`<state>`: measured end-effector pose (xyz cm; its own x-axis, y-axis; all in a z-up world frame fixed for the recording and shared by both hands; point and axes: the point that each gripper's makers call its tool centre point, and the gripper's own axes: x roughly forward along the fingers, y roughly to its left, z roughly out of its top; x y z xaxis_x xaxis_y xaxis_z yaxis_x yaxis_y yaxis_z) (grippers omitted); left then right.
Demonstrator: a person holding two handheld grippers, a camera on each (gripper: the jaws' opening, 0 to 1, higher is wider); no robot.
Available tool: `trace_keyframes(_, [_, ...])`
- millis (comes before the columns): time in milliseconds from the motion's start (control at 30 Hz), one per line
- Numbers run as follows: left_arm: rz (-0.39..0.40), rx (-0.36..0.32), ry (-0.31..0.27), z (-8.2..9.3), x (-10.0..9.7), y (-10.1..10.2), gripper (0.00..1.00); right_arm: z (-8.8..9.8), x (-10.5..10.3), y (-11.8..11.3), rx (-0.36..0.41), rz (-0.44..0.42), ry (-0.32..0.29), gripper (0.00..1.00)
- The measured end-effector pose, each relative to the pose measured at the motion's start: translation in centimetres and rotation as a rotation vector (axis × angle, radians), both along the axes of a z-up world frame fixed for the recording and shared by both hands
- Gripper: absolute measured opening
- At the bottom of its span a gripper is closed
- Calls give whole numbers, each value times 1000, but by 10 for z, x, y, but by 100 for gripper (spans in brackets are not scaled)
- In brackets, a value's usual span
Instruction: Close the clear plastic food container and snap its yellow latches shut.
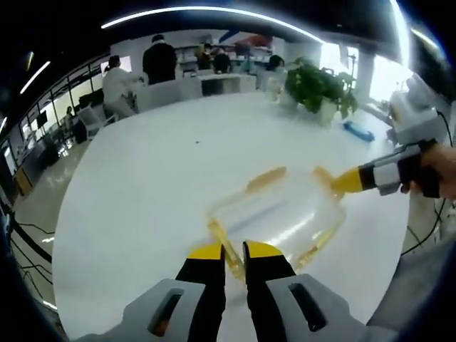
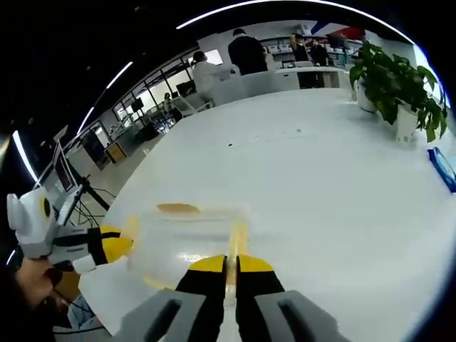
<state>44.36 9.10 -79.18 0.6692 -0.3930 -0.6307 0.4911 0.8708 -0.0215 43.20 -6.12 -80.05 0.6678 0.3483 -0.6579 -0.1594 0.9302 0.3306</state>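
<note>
Left gripper view: a clear plastic food container [image 1: 274,217] lies on a broad white table [image 1: 142,199], just ahead of the left gripper [image 1: 233,251], whose yellow-tipped jaws stand close together about a yellow latch [image 1: 226,251] on the near rim; whether they press it cannot be told. From the right, the right gripper [image 1: 340,182] reaches the container's far edge, beside another yellow latch [image 1: 265,178] that stands open. In the right gripper view, the right gripper [image 2: 230,265] has its jaws nearly together on a thin yellow strip [image 2: 237,239] at the container [image 2: 189,235] rim, and the left gripper [image 2: 117,246] meets the opposite side. The box looks light, thin-walled and slick, likely to skid on the smooth tabletop unless braced from both ends; the latches seem the sensible places to take hold. The transparent walls blur into the table, so whether the lid sits fully down is hard to make out. A potted plant [image 1: 320,89] stands well apart.
</note>
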Motion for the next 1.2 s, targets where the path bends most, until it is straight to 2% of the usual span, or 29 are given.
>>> trace_keyframes(467, [14,-29,26,0,-3,-4,7,4,3,-5,-11,26,21,0])
trace_keyframes(667, [25,-24,56,-8,-5,-4,7,-1,5,-3,-5,31,47,0])
trace_keyframes(1200, [8,-12,45,-7,-4,-6,7,0,-4,-5,-23,37,59,0])
